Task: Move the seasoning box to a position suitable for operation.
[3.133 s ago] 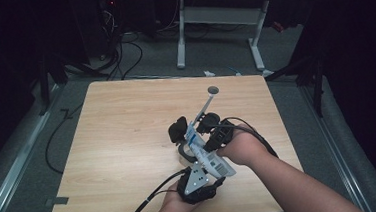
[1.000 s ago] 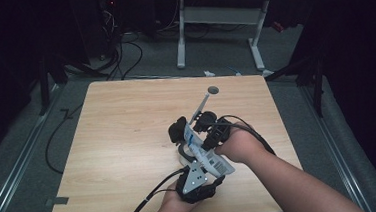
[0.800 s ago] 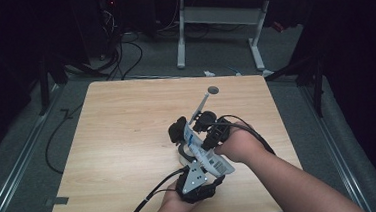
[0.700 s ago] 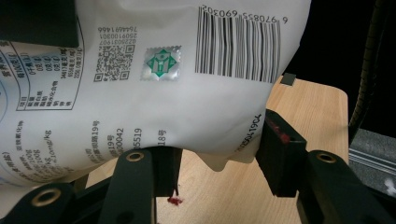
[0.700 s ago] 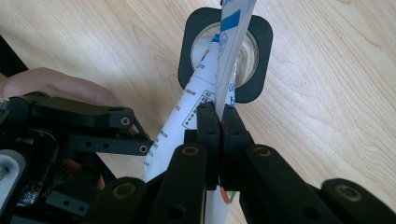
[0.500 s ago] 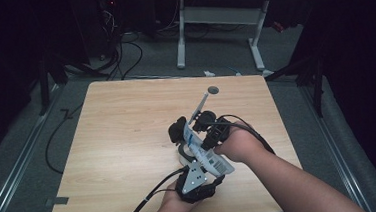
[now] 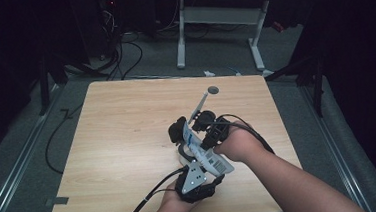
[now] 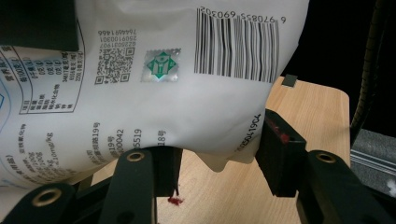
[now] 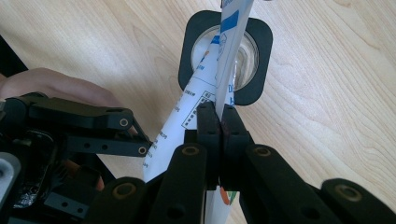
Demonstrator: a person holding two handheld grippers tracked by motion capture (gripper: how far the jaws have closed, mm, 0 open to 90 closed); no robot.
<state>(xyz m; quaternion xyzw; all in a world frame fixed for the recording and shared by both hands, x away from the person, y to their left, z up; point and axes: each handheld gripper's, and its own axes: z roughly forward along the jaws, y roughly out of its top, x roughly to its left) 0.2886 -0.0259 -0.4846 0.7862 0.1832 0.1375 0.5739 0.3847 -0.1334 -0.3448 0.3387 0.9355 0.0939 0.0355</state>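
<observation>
A white printed pouch point(image 7: 207, 152) with a barcode is held above the table between both grippers. My right gripper point(image 9: 219, 116) is shut on its thin sealed edge point(image 9: 229, 56). In the left gripper view the pouch's plump barcode end point(image 8: 187, 70) bulges between my left gripper's point(image 8: 219, 161) jaws, which press it from both sides. In the high view the left gripper point(image 7: 197, 178) sits near the table's front edge and the right gripper point(image 7: 208, 129) just beyond it. Under the pouch stands a black square holder point(image 9: 254, 37) with a clear round middle.
The wooden table point(image 7: 123, 140) has bare room to the left and at the back. A small grey disc point(image 7: 213, 90) lies near the far edge. Cables point(image 7: 147, 199) trail off the front edge. Beyond the table are a dark floor and a desk frame point(image 7: 220, 18).
</observation>
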